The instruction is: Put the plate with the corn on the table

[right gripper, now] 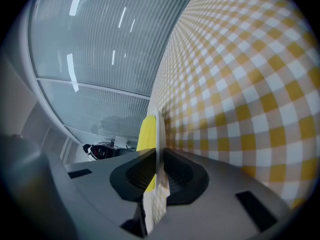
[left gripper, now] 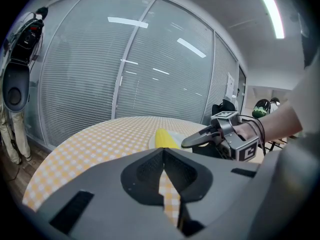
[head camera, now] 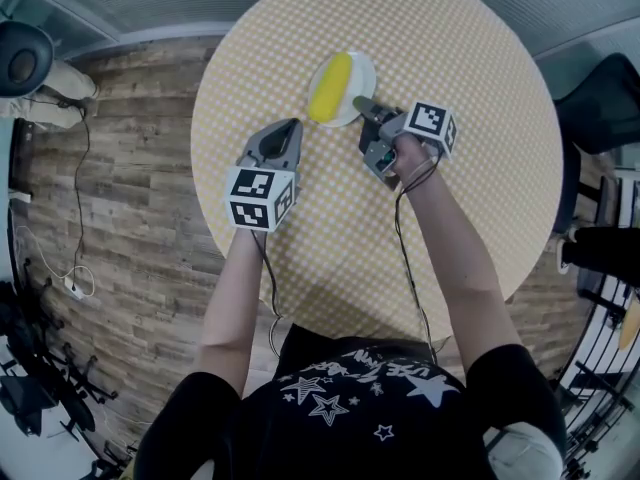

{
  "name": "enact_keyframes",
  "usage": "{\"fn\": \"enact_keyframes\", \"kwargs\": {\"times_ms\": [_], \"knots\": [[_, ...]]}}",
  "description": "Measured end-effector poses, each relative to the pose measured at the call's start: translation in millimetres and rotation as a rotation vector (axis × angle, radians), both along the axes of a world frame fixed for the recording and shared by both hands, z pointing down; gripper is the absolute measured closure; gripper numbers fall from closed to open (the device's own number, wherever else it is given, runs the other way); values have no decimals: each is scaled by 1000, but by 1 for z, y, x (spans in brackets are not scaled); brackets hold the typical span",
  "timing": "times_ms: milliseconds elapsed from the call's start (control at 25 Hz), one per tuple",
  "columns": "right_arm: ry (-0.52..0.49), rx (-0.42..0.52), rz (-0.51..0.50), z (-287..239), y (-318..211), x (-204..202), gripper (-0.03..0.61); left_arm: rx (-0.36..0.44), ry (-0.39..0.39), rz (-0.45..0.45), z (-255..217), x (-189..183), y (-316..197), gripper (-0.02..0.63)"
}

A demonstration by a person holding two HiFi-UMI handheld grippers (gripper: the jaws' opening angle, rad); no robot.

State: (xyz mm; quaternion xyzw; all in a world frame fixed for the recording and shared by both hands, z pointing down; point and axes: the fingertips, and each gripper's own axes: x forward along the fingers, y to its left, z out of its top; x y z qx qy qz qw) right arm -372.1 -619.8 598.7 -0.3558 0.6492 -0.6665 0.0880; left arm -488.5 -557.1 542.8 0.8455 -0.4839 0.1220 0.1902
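Yellow-and-white checked cloth across a round table [head camera: 450, 48], with a small white round plate [head camera: 364, 74] lying past centre, toward the far side. On it, a yellow corn cob [head camera: 331, 86], long axis running away from the person and leaning slightly right at the far end. Gripped at the near-right rim by the right gripper [head camera: 362, 104], jaws pressed onto the thin white edge, cob just beyond the tips and crosswise to the reach. Plate base either resting on the cloth or hanging just above it; contact unclear from any view. Left gripper [head camera: 292, 128] pinched closed on nothing, only a sliver of cloth showing through the slit, parked just beside the plate's near-left edge and apart from it. Probably at or close to set-down. Likely calls for lowering flat, then letting go and backing off toward the near right, away from the cob. Bare cloth all round, table edge well apart, nothing else near enough to snag.
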Motion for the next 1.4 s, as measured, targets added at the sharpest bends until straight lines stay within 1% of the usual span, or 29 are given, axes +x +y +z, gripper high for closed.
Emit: {"fn": "enact_keyframes", "kwargs": {"times_ms": [120,280,400,480,520,640,680,760,840,920,1040,1160,1320,1400], "knots": [[83,-11,-4,3,-1,-1,529,-1,-2,0,-1,0,1,609],[240,-9,-20,6,0,-2,528,6,-5,-5,-8,-3,4,609],[342,32,-44,5,3,-1,528,12,-13,-10,-11,-5,10,609],[399,54,-33,4,4,7,520,16,-21,-11,-14,-4,14,609],[423,61,-24,3,6,12,500,20,-24,-12,-17,-5,16,610],[475,78,-15,0,19,24,492,32,-26,-20,-26,-9,25,609],[480,80,-12,-1,24,27,492,35,-25,-24,-29,-11,29,609],[460,82,3,-7,33,31,492,42,-24,-28,-35,-14,37,609],[411,100,25,-18,36,32,492,51,-31,-30,-40,-15,44,610],[351,140,35,-37,40,30,494,65,-34,-34,-50,-15,51,609],[256,238,19,-76,55,22,497,99,-21,-41,-72,-14,68,610],[195,355,13,-120,75,20,512,150,-13,-14,-98,-4,85,609],[178,487,21,-171,104,33,520,207,4,31,-129,16,108,609],[215,569,5,-193,118,38,522,227,26,39,-143,23,116,609]]}}
